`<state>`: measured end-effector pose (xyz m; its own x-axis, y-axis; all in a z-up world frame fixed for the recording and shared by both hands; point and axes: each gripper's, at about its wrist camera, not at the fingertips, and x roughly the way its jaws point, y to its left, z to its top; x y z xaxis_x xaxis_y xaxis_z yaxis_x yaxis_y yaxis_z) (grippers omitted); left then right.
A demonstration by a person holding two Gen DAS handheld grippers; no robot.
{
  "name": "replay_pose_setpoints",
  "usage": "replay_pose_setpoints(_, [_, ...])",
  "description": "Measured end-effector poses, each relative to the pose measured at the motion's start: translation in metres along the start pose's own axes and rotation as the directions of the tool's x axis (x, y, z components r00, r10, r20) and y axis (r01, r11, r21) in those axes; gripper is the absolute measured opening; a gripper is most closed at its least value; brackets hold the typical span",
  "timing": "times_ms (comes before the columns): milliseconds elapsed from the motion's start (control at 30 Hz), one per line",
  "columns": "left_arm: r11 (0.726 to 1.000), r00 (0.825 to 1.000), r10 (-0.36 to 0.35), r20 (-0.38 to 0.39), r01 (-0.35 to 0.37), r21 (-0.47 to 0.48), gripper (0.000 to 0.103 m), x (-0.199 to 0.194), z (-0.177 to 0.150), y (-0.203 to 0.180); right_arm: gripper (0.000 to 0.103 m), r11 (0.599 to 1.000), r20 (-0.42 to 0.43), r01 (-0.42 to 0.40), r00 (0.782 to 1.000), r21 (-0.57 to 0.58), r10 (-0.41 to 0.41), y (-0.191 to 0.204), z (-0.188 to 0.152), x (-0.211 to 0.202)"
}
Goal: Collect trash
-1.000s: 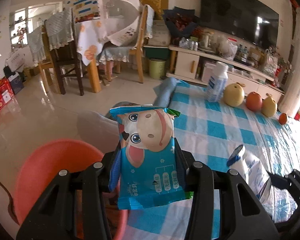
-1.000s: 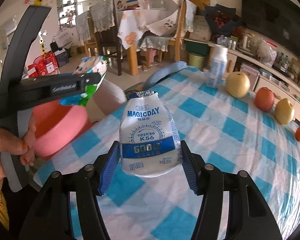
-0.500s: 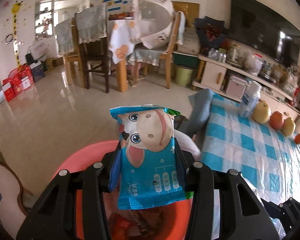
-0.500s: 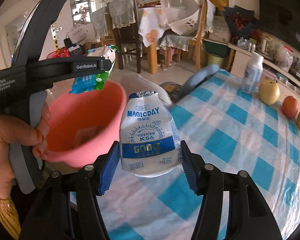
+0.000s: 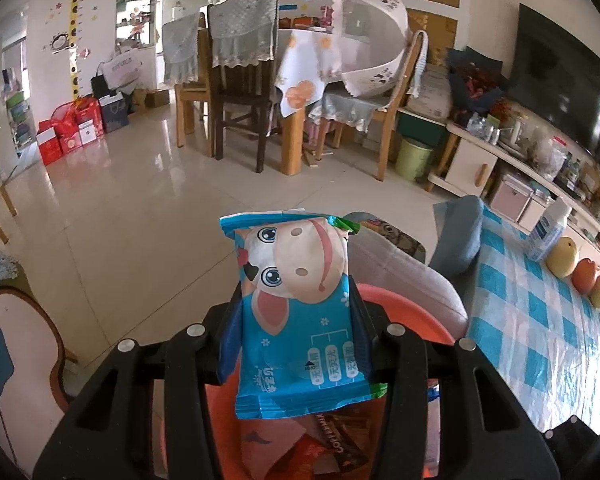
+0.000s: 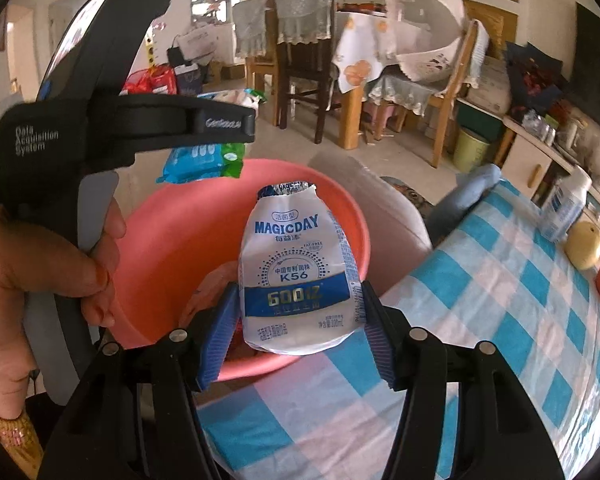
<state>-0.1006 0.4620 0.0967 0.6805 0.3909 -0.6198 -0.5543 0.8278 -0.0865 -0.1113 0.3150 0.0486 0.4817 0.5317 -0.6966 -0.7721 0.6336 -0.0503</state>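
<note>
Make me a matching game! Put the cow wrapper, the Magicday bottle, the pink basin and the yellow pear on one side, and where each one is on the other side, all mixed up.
Things:
1. cow wrapper
2. Magicday bottle
3. pink basin
4. yellow pear

Places:
A. on the checked tablecloth
B. pinched in the right gripper
C. beside the table edge, wrappers inside
D. pinched in the left gripper

Pairs: 1-D, 2-B, 3-C, 4-A

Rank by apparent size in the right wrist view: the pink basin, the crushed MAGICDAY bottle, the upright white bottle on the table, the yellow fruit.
1. pink basin
2. crushed MAGICDAY bottle, though it sits nearest the camera, which inflates it
3. upright white bottle
4. yellow fruit
</note>
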Motion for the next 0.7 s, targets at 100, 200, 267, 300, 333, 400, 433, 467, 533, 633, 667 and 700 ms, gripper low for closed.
replay_pose_setpoints(100, [1.000, 1.000, 0.023, -0.004, -0.023, 0.003, 0.053, 0.002, 0.000, 0.002, 0.069, 1.000, -0.024, 0.023, 0.999, -0.018, -0.024, 0.005, -0.003, 0.008])
replay_pose_setpoints(200, [0.997, 0.998, 0.068, 0.006, -0.068, 0.023, 0.075, 0.002, 0.001, -0.002, 0.083, 1.000, -0.012, 0.029, 0.999, -0.008, -0.029, 0.003, -0.008, 0.005])
replay_pose_setpoints(267, [0.996, 0.996, 0.083, 0.020, -0.084, 0.031, 0.082, -0.001, 0.001, -0.006, 0.085, 0.999, -0.008, 0.047, 0.999, 0.004, -0.047, -0.002, -0.012, 0.002])
replay_pose_setpoints(300, [0.996, 0.996, 0.083, 0.026, -0.084, 0.036, 0.085, -0.002, 0.001, -0.008, 0.088, 0.998, -0.005, 0.059, 0.998, 0.015, -0.059, -0.005, -0.014, -0.001])
replay_pose_setpoints(333, [0.996, 0.996, 0.083, 0.028, -0.085, 0.042, 0.087, -0.002, 0.001, -0.009, 0.089, 0.997, -0.001, 0.069, 0.998, 0.035, -0.069, -0.010, -0.017, -0.004])
replay_pose_setpoints(400, [0.994, 0.995, 0.089, 0.033, -0.091, 0.062, 0.092, -0.003, 0.001, -0.014, 0.089, 0.994, 0.003, 0.077, 0.997, 0.071, -0.078, -0.020, -0.021, -0.008])
replay_pose_setpoints(433, [0.993, 0.995, 0.093, 0.036, -0.095, 0.076, 0.092, -0.003, 0.001, -0.017, 0.089, 0.993, 0.005, 0.084, 0.996, 0.084, -0.084, -0.024, -0.022, -0.011])
replay_pose_setpoints(467, [0.991, 0.995, 0.094, 0.039, -0.097, 0.088, 0.093, -0.004, 0.001, -0.021, 0.089, 0.991, 0.007, 0.094, 0.995, 0.098, -0.095, -0.029, -0.025, -0.014])
replay_pose_setpoints(533, [0.990, 0.995, 0.091, 0.044, -0.095, 0.104, 0.094, -0.005, 0.001, -0.028, 0.089, 0.987, 0.008, 0.110, 0.994, 0.117, -0.112, -0.038, -0.028, -0.019])
replay_pose_setpoints(633, [0.989, 0.996, 0.076, 0.052, -0.082, 0.124, 0.095, -0.008, -0.001, -0.038, 0.089, 0.981, 0.007, 0.130, 0.991, 0.147, -0.132, -0.052, -0.035, -0.026])
replay_pose_setpoints(667, [0.988, 0.996, 0.072, 0.055, -0.079, 0.131, 0.096, -0.008, -0.002, -0.041, 0.089, 0.978, 0.006, 0.134, 0.991, 0.157, -0.136, -0.055, -0.038, -0.029])
replay_pose_setpoints(700, [0.987, 0.996, 0.070, 0.058, -0.077, 0.140, 0.096, -0.009, -0.002, -0.045, 0.089, 0.976, 0.003, 0.138, 0.990, 0.166, -0.140, -0.058, -0.040, -0.031])
